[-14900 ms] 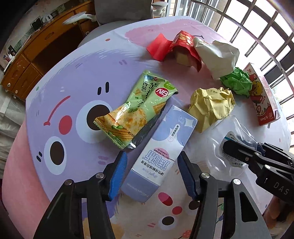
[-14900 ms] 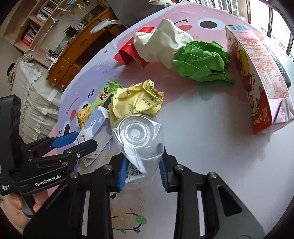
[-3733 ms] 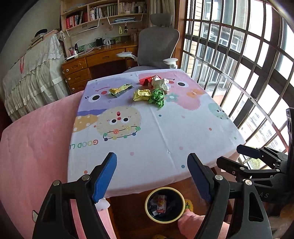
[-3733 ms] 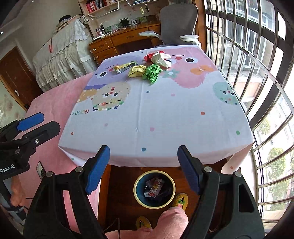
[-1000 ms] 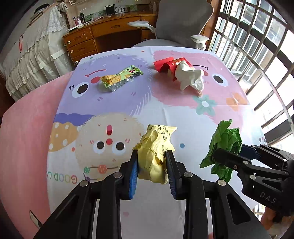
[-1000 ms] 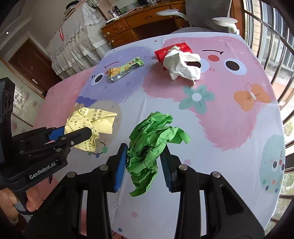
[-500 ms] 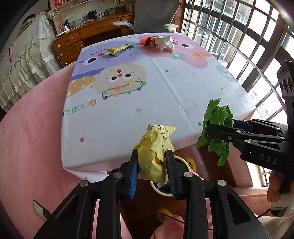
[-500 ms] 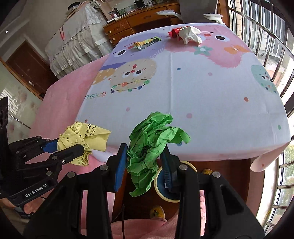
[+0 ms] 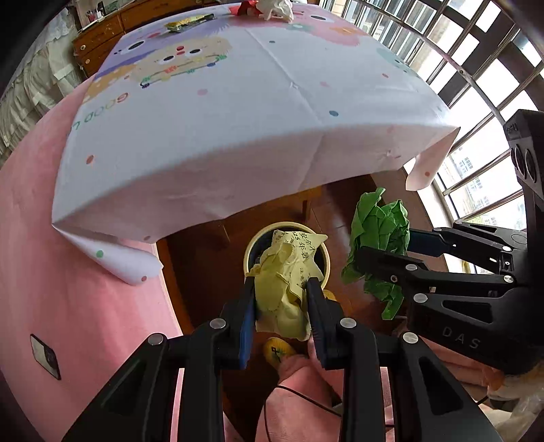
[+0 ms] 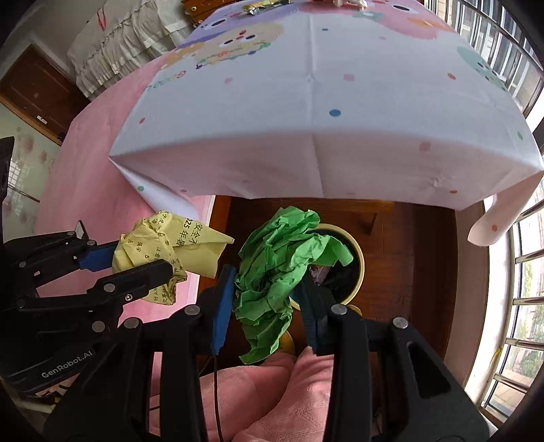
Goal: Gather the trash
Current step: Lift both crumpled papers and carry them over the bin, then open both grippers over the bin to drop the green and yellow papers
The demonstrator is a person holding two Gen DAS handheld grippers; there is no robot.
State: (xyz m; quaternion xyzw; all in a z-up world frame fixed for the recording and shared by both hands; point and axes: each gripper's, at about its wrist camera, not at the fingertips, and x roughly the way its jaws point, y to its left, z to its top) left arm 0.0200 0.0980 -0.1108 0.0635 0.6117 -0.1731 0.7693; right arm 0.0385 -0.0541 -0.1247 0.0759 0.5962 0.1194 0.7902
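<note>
Behind the clamped yellow paper, the bin mostly hides.

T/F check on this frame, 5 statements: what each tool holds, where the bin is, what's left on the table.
1. The left tool is shut on the yellow paper wad. True.
2. The right tool is empty. False: it grips the green paper wad.
3. The bin stands on the table. False: it is on the floor below the table's edge.
4. The tablecloth is plain white. False: it has cartoon prints and dots.
5. Some trash remains at the table's far end. True.
</note>
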